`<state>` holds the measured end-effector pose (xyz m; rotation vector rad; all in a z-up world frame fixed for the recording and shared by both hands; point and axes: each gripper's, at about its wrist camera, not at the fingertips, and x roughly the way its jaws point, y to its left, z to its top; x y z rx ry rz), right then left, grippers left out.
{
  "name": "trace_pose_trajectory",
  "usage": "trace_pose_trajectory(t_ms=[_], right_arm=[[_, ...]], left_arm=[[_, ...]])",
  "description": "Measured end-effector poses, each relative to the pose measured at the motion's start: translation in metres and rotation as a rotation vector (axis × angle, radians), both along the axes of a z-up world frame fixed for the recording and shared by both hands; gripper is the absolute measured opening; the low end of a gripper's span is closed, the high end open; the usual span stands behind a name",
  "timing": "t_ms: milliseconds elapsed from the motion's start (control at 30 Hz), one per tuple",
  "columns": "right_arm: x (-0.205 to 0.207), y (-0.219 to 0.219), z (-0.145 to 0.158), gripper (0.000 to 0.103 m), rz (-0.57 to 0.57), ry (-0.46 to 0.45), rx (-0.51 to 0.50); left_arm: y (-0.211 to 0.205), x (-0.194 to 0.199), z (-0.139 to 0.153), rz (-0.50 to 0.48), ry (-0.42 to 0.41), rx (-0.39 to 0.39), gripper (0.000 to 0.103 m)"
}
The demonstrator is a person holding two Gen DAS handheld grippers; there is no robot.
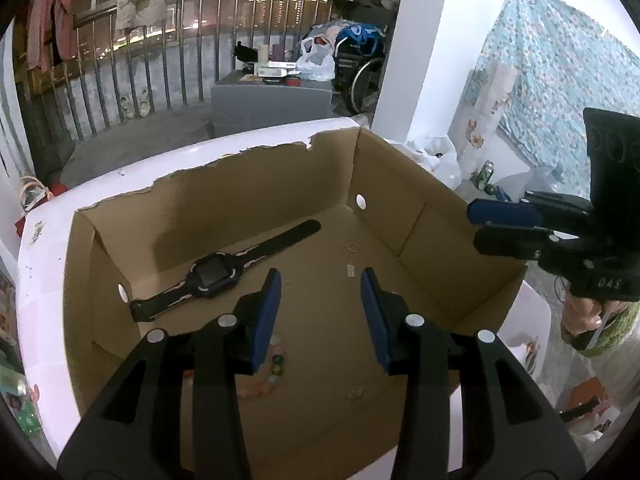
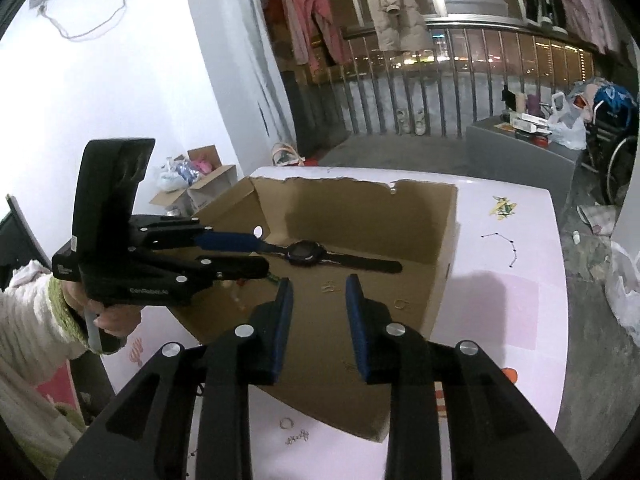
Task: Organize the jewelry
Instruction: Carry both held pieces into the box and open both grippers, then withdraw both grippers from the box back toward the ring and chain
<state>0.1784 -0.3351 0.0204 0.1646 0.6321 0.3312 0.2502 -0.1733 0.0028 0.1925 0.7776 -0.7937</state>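
Torn corrugated cardboard box (image 1: 400, 216) holds black rubbery watch (image 1: 212, 276); left gripper (image 1: 320, 300), right gripper (image 2: 318, 308) part-open, empty.

Balcony-ish room at night; metal railing (image 2: 460, 80) along the back, city lights glowing behind; coats (image 2: 394, 4) hung above; white wall (image 2: 132, 92) on one side, grey floor (image 1: 132, 148); grey cabinet (image 1: 272, 100) piled with clutter; wheelchair (image 1: 360, 76) beside it; floral curtain (image 1: 560, 92).

Left gripper (image 1: 320, 282) and right gripper (image 2: 319, 290) parted, empty
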Motion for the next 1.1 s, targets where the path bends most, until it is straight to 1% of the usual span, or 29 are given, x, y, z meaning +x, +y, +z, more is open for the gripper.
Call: trace_pose_trajectory(t_ms=[133, 267, 433, 567, 667, 767, 867, 933, 1000, 1067, 1100], right_arm=[[-0.011, -0.004, 0.006, 0.028, -0.014, -0.011, 0.011], [-0.032, -0.005, 0.01, 0.029, -0.014, -0.027, 0.026], [-0.068, 0.001, 0.008, 0.029, 0.0, -0.037, 0.035], [-0.092, 0.01, -0.003, 0.029, 0.007, -0.013, 0.028], [-0.099, 0.016, -0.02, 0.029, 0.012, 0.022, 0.037], [-0.097, 0.025, -0.041, 0.029, 0.022, 0.066, 0.01], [-0.089, 0.033, -0.057, 0.029, 0.045, 0.104, -0.048], [-0.083, 0.036, -0.064, 0.029, 0.066, 0.12, -0.085], [-0.076, 0.037, -0.068, 0.029, 0.083, 0.13, -0.103], [-0.069, 0.035, -0.073, 0.029, 0.097, 0.142, -0.116], [-0.063, 0.034, -0.076, 0.029, 0.114, 0.148, -0.12]], left_arm=[[0.007, -0.009, 0.006, 0.014, -0.019, -0.006, 0.04], [0.018, -0.026, 0.015, 0.015, -0.05, -0.019, 0.044], [0.037, -0.066, 0.03, -0.028, -0.1, -0.054, 0.045], [0.05, -0.095, 0.029, -0.052, -0.113, -0.062, 0.047], [0.06, -0.112, 0.019, -0.061, -0.086, -0.071, 0.047], [0.06, -0.13, 0.003, -0.087, -0.081, -0.055, 0.047], [0.044, -0.143, -0.019, -0.131, -0.079, -0.003, 0.047], [0.034, -0.146, -0.029, -0.157, -0.08, 0.016, 0.047], [0.021, -0.148, -0.04, -0.189, -0.091, 0.044, 0.046], [0.009, -0.148, -0.051, -0.212, -0.109, 0.086, 0.037], [0.002, -0.148, -0.057, -0.225, -0.124, 0.121, 0.034]])
